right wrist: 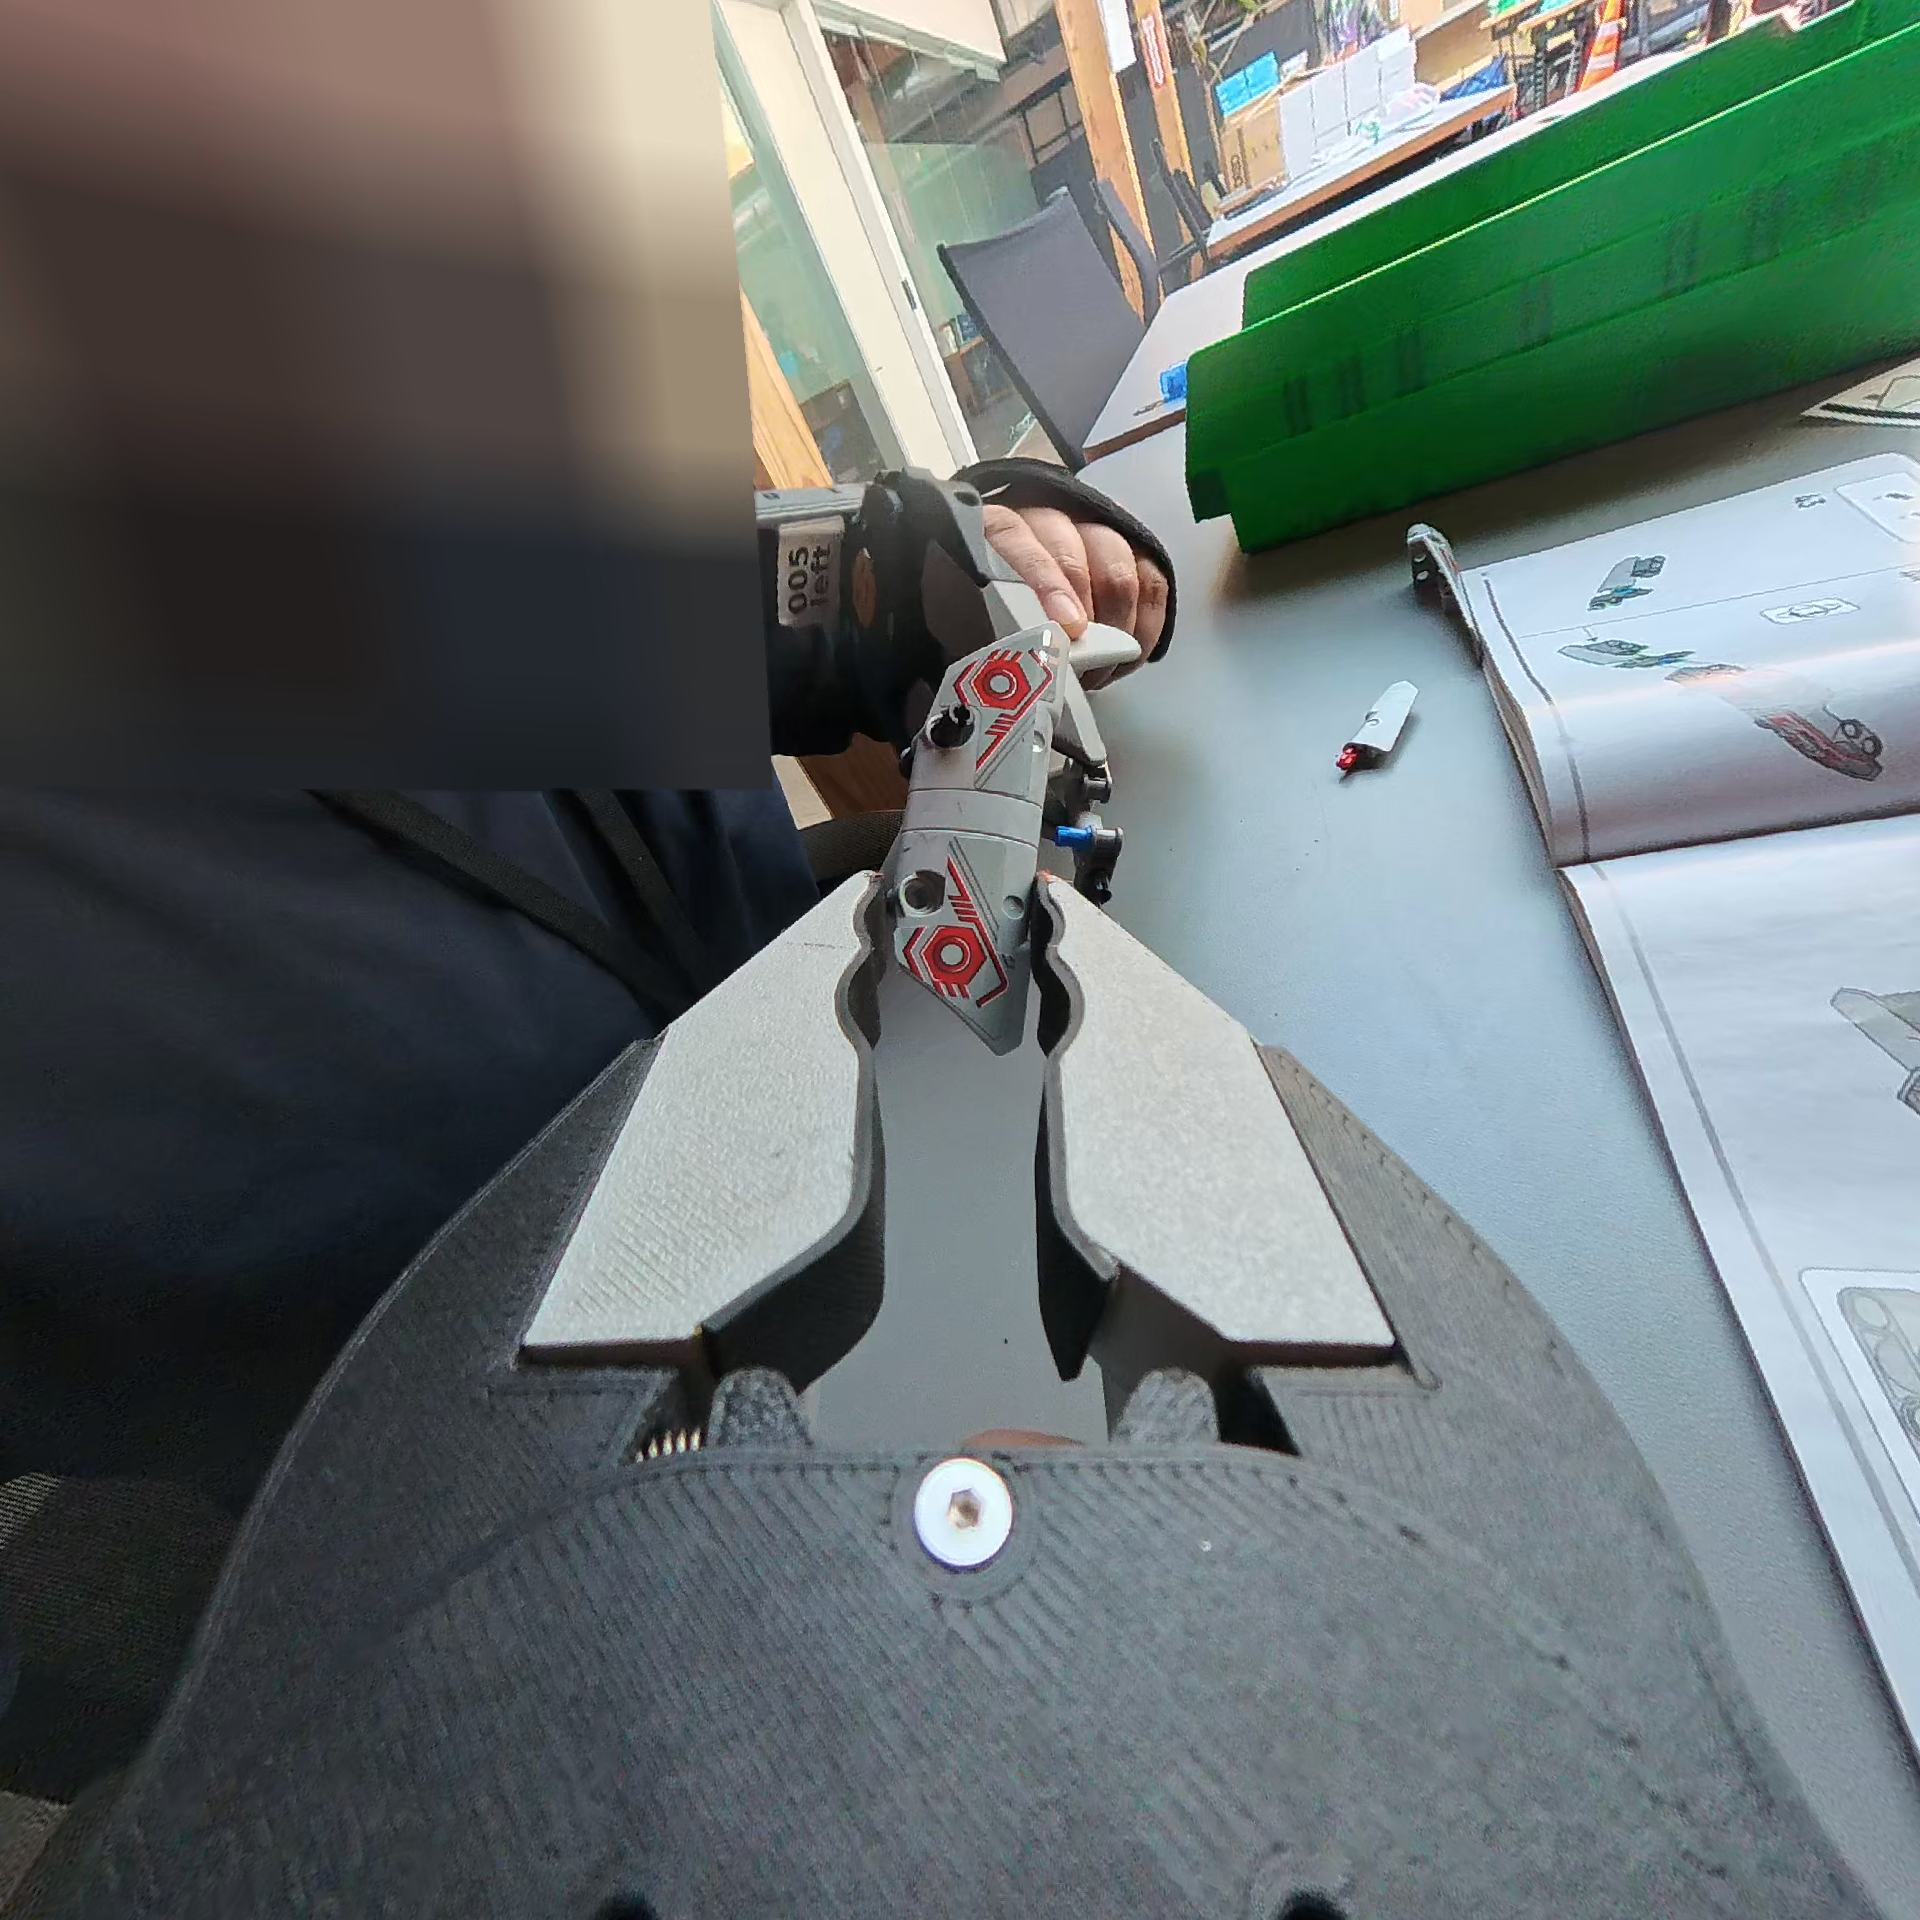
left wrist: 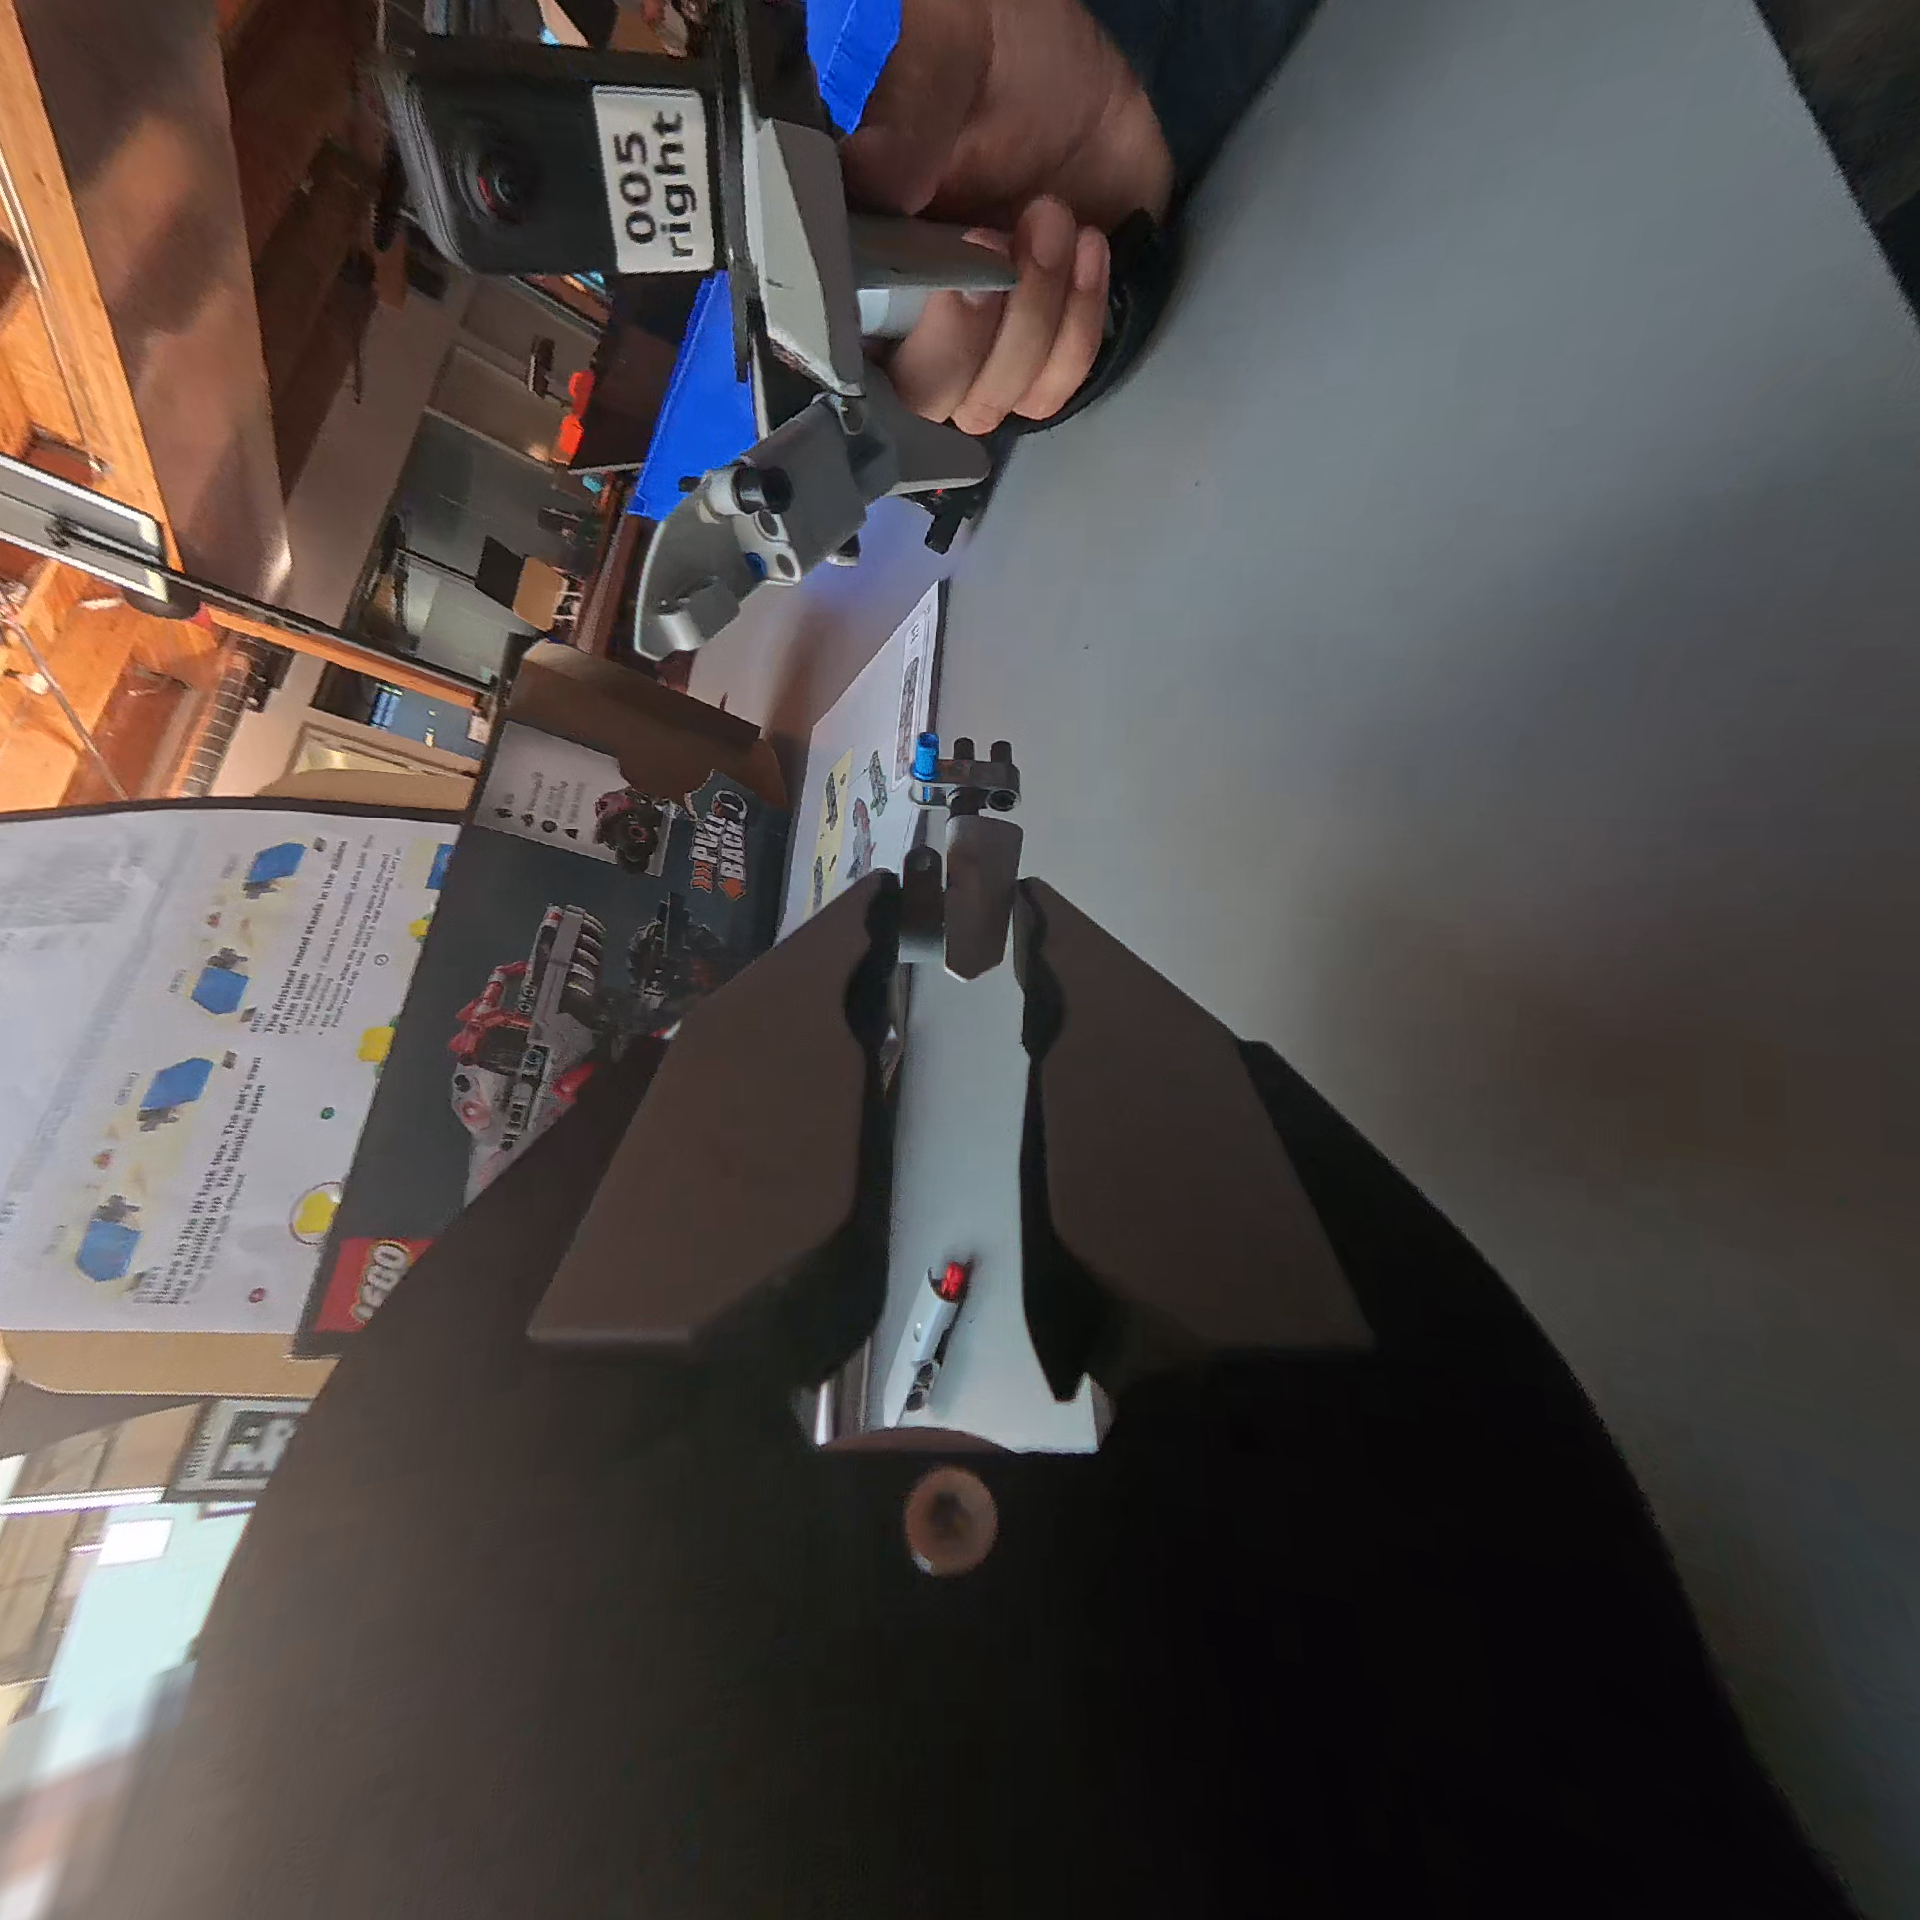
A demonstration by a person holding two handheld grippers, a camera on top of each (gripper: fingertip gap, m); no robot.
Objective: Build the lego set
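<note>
The right hand-held gripper (right wrist: 954, 940) is clenched on a grey panel (right wrist: 961, 951) with red hexagon markings, its fingertips pinching the lower half. A second marked panel (right wrist: 995, 707) joins it above at a bend, with a black pin (right wrist: 943, 729) in one hole and a blue pin (right wrist: 1075, 833) and black connectors off to the side. The left hand-held gripper (left wrist: 956, 904) grips a smaller grey piece (left wrist: 977, 904), held above the bench (left wrist: 1455, 727); that piece carries black connectors (left wrist: 982, 774) and a blue pin (left wrist: 925, 756) at its far end. Whether the two grippers hold one joined assembly cannot be told for sure.

Farther out on the bench lie a loose white part with a red tip (right wrist: 1380, 725), the open instruction booklet (right wrist: 1704, 727) and, beyond, green trays (right wrist: 1558, 343). The box (left wrist: 582, 1039) stands to the side.

Judging by this, the build is at an early stage: only a small sub-assembly exists, with the bulk of the model left.
</note>
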